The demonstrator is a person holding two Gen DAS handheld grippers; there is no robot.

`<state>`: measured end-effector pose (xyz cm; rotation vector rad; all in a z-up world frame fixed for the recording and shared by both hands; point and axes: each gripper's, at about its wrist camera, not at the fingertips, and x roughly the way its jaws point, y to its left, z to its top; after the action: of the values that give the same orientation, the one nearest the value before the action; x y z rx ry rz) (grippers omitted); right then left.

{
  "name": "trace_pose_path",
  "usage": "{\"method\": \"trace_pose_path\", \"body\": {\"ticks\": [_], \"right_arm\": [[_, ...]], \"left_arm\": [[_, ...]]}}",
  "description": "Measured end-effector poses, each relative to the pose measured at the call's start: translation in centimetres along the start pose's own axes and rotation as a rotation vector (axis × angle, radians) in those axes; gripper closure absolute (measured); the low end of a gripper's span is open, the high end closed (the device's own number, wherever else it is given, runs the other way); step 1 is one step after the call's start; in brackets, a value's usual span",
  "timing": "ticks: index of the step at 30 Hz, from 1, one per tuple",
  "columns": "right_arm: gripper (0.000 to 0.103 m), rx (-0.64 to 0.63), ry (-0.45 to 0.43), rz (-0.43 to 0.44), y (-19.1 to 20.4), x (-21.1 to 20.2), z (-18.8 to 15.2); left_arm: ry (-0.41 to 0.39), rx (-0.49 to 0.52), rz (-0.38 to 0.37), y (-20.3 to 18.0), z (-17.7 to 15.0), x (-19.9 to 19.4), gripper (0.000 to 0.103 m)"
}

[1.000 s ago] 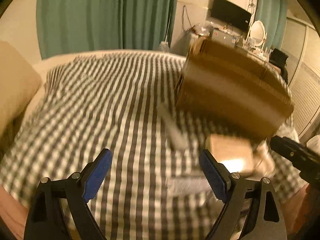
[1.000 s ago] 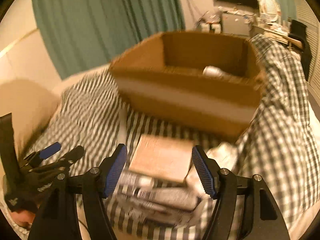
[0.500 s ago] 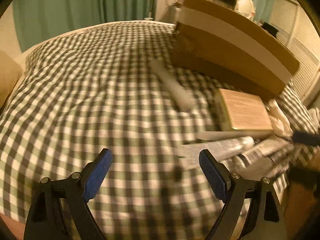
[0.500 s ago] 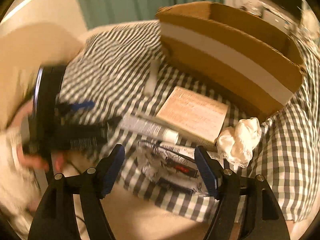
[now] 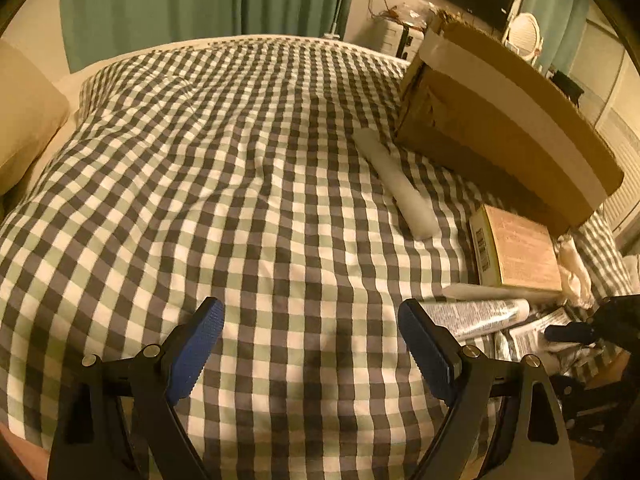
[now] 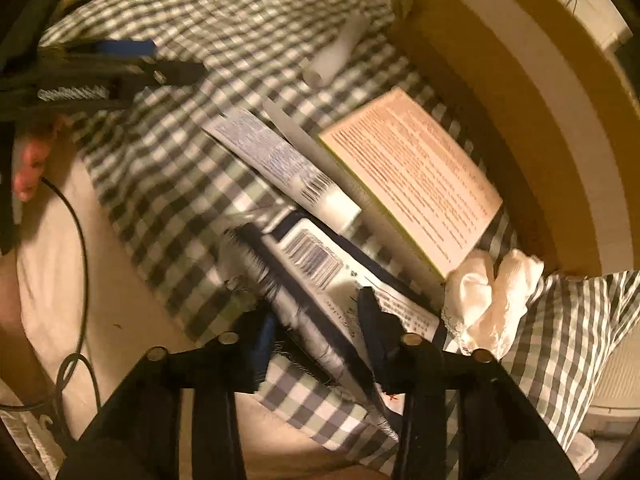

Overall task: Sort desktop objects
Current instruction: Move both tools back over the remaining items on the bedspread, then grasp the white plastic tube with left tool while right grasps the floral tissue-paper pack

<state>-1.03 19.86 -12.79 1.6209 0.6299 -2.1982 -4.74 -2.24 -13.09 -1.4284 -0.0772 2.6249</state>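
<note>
A: Packets (image 6: 316, 280) in flat printed plastic lie heaped at the near edge of the checked bedspread (image 5: 248, 184), beside a tube (image 6: 280, 164), a book (image 6: 412, 176), a crumpled white cloth (image 6: 492, 300) and a white cylinder (image 5: 396, 184), all in front of the cardboard box (image 5: 508, 120)

B: How would the packets handle?

A: Probably light, floppy and slick; best pinched across a flat edge, since the film may slide or buckle

B: Where is the right gripper?

A: The right gripper (image 6: 316, 320) has its 2 fingers narrowed to either side of the top packet; blur hides whether they actually clamp it, so I cannot tell

B: And the left?

A: The left gripper (image 5: 308, 344) hovers wide and holding nothing over bare bedspread, with the tube just beside its right finger and the pile off to that side
</note>
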Motion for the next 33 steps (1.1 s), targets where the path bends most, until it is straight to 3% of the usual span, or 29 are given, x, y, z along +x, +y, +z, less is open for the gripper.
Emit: {"method": "trace_pose_path", "body": {"ticks": [2, 4, 8, 11, 13, 17, 18, 19, 22, 23, 27, 30, 32, 33], "right_arm": [[0.085, 0.026, -0.042, 0.033, 0.0, -0.8, -0.2], [0.088, 0.067, -0.095, 0.056, -0.3, -1.8, -0.6], [0.090, 0.194, -0.271, 0.095, -2.5, -5.4, -1.4], [0.090, 0.332, -0.371, 0.063, -4.8, -7.1, -0.9], [0.090, 0.388, -0.375, 0.038, -6.0, -7.0, -0.3], [0.093, 0.456, -0.400, 0.094, -7.0, -6.1, -0.8], [0.093, 0.470, -0.406, 0.095, -7.2, -5.8, -0.6], [0.093, 0.483, -0.404, 0.113, -7.4, -5.6, -0.7], [0.093, 0.502, -0.390, 0.152, -7.6, -5.0, -0.9], [0.093, 0.500, -0.373, 0.161, -7.6, -4.5, -0.8], [0.093, 0.495, -0.311, 0.173, -6.6, -2.8, 0.0], [0.077, 0.496, -0.257, 0.178, -6.3, -1.5, 0.1], [0.057, 0.492, -0.233, 0.156, -6.1, -1.0, 0.1], [0.051, 0.490, -0.228, 0.161, -6.0, -0.8, 0.1]], "left_arm": [[0.017, 0.005, -0.003, -0.2, -0.1, 0.2, 0.012], [0.017, 0.013, 0.004, -0.5, -0.1, 0.1, 0.012], [0.009, 0.004, 0.027, -1.4, 0.6, -0.2, 0.012], [-0.014, 0.007, 0.043, -2.5, 1.9, 0.0, 0.012], [-0.008, 0.008, 0.060, -3.4, 3.0, 0.8, 0.012], [0.001, -0.015, 0.037, -4.8, 5.5, 3.3, 0.012], [-0.006, -0.022, 0.035, -5.0, 5.9, 3.8, 0.018], [-0.015, -0.027, 0.032, -5.3, 6.3, 4.3, 0.032], [0.015, -0.023, -0.044, -6.4, 7.4, 6.5, 0.051], [0.020, -0.027, -0.064, -6.6, 7.6, 7.1, 0.062], [0.019, -0.035, -0.056, -7.2, 8.3, 8.3, 0.066], [0.033, -0.080, -0.082, -6.7, 8.8, 8.7, 0.064], [0.052, -0.104, -0.121, -6.4, 9.2, 9.0, 0.055], [0.058, -0.103, -0.147, -6.5, 9.4, 9.1, 0.042]]}}
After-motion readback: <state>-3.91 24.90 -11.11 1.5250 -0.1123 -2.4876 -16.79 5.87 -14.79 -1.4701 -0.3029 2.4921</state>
